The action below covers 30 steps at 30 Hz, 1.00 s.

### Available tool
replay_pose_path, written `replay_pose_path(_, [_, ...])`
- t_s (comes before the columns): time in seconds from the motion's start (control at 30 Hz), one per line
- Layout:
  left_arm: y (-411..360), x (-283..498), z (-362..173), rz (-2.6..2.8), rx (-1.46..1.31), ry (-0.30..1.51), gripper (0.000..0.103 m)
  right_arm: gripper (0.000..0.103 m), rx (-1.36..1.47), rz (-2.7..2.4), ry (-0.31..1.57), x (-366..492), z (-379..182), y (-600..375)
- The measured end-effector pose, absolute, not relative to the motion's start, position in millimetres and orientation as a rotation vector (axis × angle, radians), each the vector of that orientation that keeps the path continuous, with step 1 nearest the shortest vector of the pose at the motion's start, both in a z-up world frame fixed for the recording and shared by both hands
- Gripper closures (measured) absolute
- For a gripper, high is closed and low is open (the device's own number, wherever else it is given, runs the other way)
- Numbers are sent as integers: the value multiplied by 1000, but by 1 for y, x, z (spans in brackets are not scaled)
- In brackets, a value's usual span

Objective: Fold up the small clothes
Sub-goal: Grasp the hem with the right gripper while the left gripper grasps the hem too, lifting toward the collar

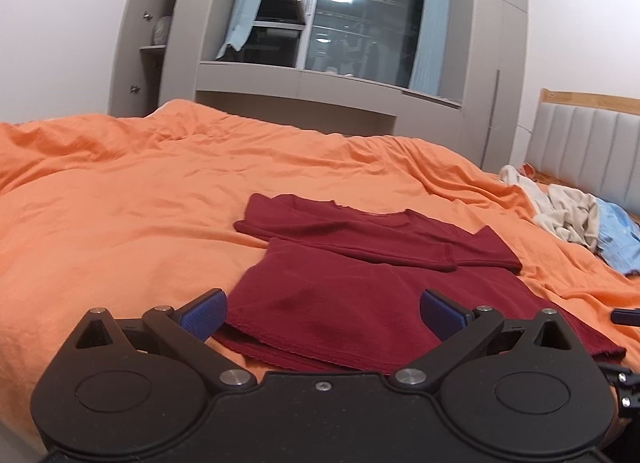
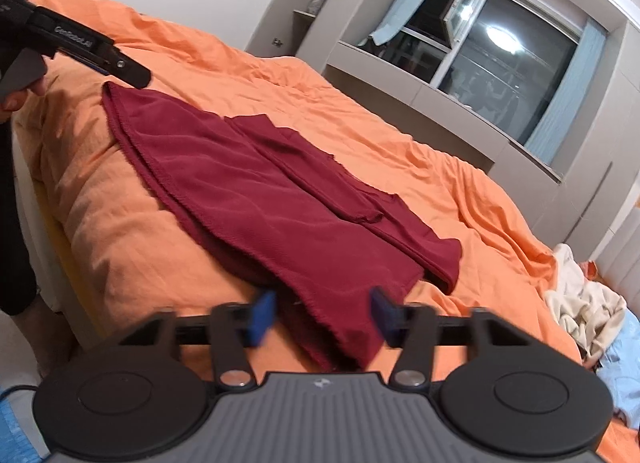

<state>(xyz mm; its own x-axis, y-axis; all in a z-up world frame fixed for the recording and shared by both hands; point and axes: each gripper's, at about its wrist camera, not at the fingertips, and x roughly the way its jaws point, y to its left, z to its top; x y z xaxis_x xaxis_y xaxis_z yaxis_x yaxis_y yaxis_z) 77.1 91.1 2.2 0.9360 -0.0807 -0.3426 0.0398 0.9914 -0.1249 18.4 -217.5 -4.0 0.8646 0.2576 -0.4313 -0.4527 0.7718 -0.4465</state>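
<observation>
A dark red T-shirt lies flat on the orange bedcover, both sleeves folded in across the chest. My left gripper is open, its blue pads on either side of the shirt's near hem, low over it. In the right wrist view the same shirt stretches away, and my right gripper is open with its blue pads either side of the shirt's bottom corner. The left gripper also shows in the right wrist view, at the shirt's far hem corner.
A heap of cream and light blue clothes lies at the right by the padded headboard; it also shows in the right wrist view. Grey cabinets and a window stand beyond the bed. The bed's near edge is below me.
</observation>
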Motion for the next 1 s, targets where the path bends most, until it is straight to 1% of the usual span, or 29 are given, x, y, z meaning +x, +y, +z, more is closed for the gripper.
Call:
replay_pose_path(0.03, [89,77,2,-74,-108,354,1,80,-566,404,360,19,-3,-217])
replay_pose_path(0.13, [80,76,1,-107,-68,356,1,88,-515,412,334,22,4,-219])
replay_pose_path(0.23, [67,74,-2,-135,-2,359,1,91,-440,411,303,27,15,-224])
replay_pose_path(0.43, [43,76,-11,-157,157,374,1,92,-343,399,245,36,37,-231])
replay_pose_path(0.67, [17,87,-24,-159,328,382,1,93,-312,381,205,35,45,-237])
replay_pose_path(1.0, [20,98,-25,-56,376,376,1,94,-293,360,186,29,46,-245])
